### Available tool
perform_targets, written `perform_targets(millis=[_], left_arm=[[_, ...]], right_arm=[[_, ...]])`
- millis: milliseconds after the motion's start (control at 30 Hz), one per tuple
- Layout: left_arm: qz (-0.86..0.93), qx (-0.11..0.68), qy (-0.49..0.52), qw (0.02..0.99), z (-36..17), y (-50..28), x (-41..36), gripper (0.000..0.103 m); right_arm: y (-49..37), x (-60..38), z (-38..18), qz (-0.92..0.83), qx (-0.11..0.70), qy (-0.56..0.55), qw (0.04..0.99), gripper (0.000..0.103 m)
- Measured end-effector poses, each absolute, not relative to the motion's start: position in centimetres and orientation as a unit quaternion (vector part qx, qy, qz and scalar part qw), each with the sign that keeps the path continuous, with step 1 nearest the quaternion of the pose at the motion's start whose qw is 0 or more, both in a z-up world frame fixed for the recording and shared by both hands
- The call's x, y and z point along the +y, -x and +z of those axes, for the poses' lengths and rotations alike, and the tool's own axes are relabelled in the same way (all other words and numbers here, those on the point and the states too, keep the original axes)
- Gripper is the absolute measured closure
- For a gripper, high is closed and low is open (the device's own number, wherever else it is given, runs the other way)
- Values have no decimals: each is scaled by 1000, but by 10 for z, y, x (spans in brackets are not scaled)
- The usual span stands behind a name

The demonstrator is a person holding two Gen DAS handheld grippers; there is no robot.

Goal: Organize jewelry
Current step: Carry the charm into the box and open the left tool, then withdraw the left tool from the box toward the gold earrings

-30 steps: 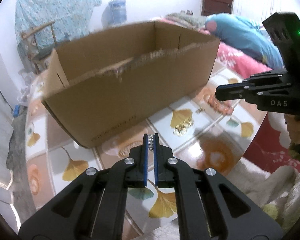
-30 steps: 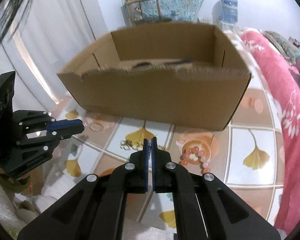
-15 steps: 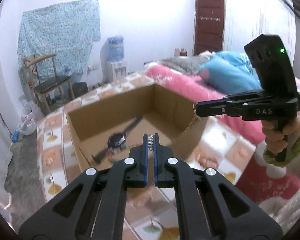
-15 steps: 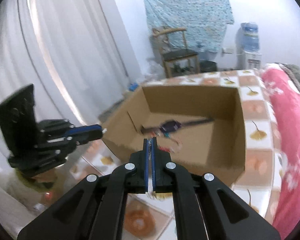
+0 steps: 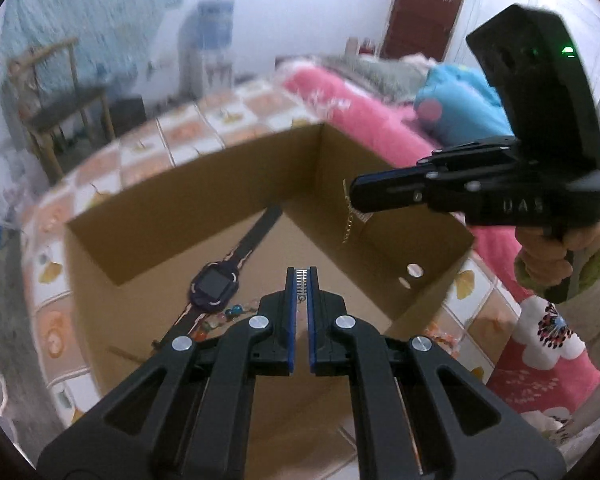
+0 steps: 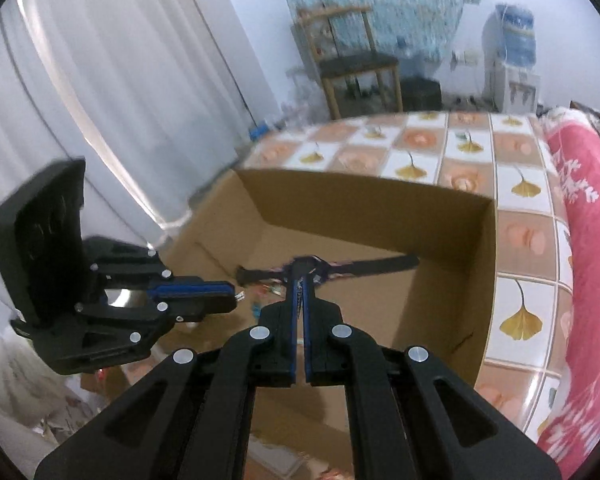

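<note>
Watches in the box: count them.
1. The watch lies flat on the box floor, beside some beads. The grippers may hide more.

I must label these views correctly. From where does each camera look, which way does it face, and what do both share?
Left wrist view: sits on the left tool, faces down into the cardboard box; shows that tool shut on a small silver piece, the right tool with a gold chain, and the hand holding it.
Right wrist view: sits on the right tool, faces down into the same box; shows that tool shut, and the left tool.
Shared: the box and the watch inside.
</note>
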State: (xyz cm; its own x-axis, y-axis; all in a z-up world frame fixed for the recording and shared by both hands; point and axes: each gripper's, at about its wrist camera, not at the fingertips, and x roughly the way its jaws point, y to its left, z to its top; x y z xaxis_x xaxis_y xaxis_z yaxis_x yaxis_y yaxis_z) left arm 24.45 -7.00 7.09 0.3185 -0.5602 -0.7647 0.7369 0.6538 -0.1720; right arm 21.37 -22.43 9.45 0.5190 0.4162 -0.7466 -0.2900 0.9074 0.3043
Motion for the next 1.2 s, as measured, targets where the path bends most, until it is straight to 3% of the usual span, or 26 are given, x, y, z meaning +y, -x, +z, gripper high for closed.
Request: perform_targets(millis=[367, 733, 1067, 1200], left_arm=[[-380, 548, -86, 740, 26, -316, -119, 99], [-365, 534, -67, 760, 37, -319, -112, 88], [-359, 433, -60, 824, 109, -254, -55, 49], [-356, 379, -54, 852, 124, -197, -14, 38]], right_arm=[[-272, -236, 48, 139, 528, -38, 837, 100], [-264, -259, 66, 115, 500, -52, 857, 88], [-182, -255, 134, 128, 403, -74, 903, 64], [-129, -245, 144, 158, 373, -87, 910, 59]])
